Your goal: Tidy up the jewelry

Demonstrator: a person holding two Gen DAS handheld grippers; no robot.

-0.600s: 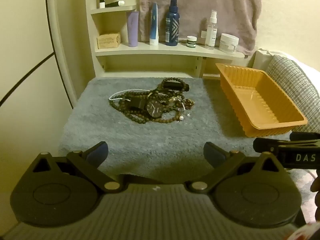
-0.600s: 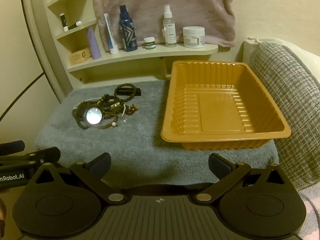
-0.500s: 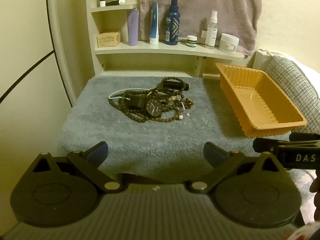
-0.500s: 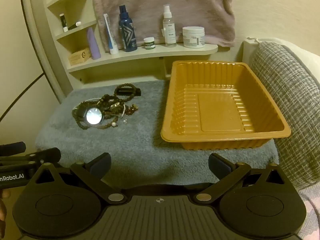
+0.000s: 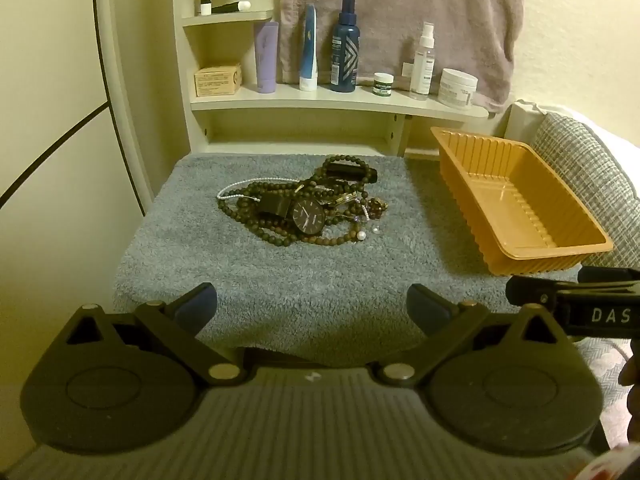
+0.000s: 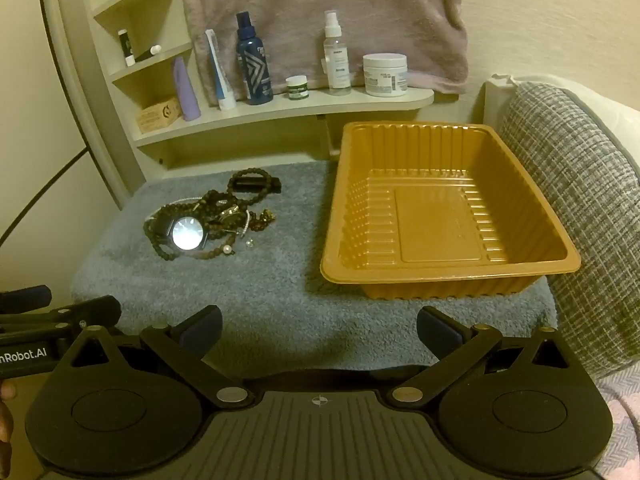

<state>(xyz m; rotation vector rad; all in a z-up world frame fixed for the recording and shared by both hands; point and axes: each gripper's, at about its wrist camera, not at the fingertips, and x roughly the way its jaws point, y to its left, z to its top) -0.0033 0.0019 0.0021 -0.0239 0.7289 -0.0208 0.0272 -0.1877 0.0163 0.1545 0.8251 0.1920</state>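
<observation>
- Hovering short of the work, the left tongs (image 5: 312, 300) and right tongs (image 6: 320, 324) both stand spread wide with nothing between them.
- The jewelry pile (image 5: 304, 210), beaded strands knotted around a dark watch (image 5: 307, 218), lies mid-way on the grey towel (image 5: 280, 280) covering the desk, well apart from the orange tray (image 6: 448, 268), which holds nothing.
- Likely trouble: strands look tangled, so lifting one could drag the whole clump, or shake off a loose pearl (image 5: 362, 235) into the pile of the towel.
- The light tray may slide on the soft cloth if nudged.
- Behind, a shelf (image 5: 340, 100) carries toiletry bottles below a hanging towel; a cushion sits at right.
</observation>
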